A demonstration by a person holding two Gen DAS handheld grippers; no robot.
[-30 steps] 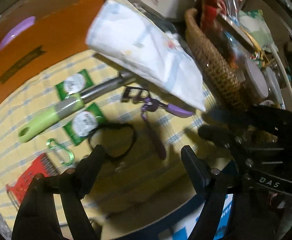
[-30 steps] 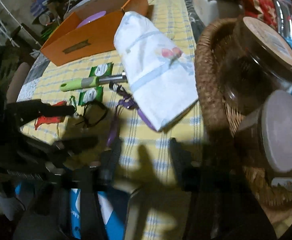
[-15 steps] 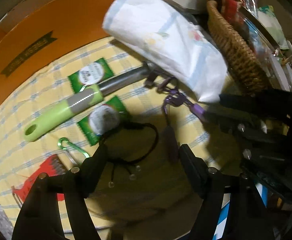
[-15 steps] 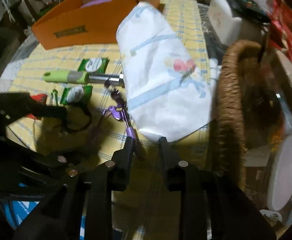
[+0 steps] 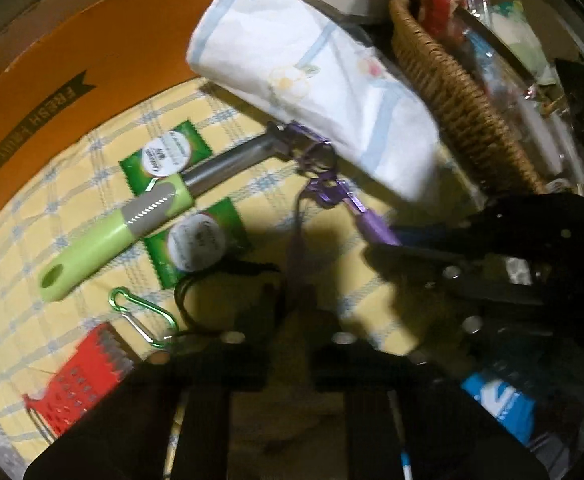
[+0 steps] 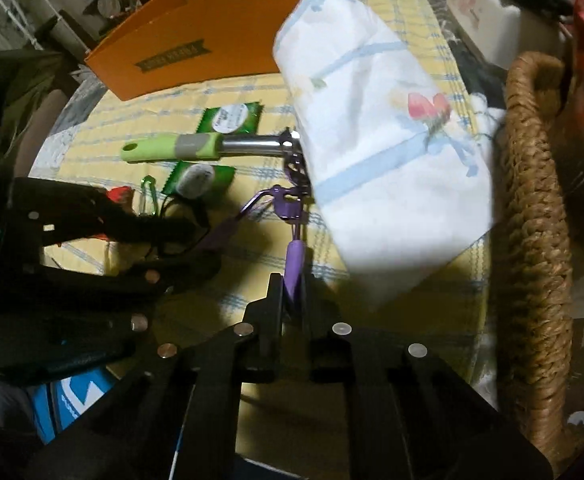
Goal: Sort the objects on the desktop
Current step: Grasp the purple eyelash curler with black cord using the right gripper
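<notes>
purple eyelash curler [image 6: 292, 216] (handle in right hand-held gripper [image 6: 294, 300]) points away.

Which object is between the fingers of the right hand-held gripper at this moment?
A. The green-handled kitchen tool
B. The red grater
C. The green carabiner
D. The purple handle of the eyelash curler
D: in the right wrist view, the right hand-held gripper has its fingers closed on the purple handle of the eyelash curler, which lies on the yellow checked cloth.

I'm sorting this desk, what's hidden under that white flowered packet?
The white packet covers the metal tip of the green-handled tool and part of the purple eyelash curler. Anything else beneath it cannot be seen.
</notes>
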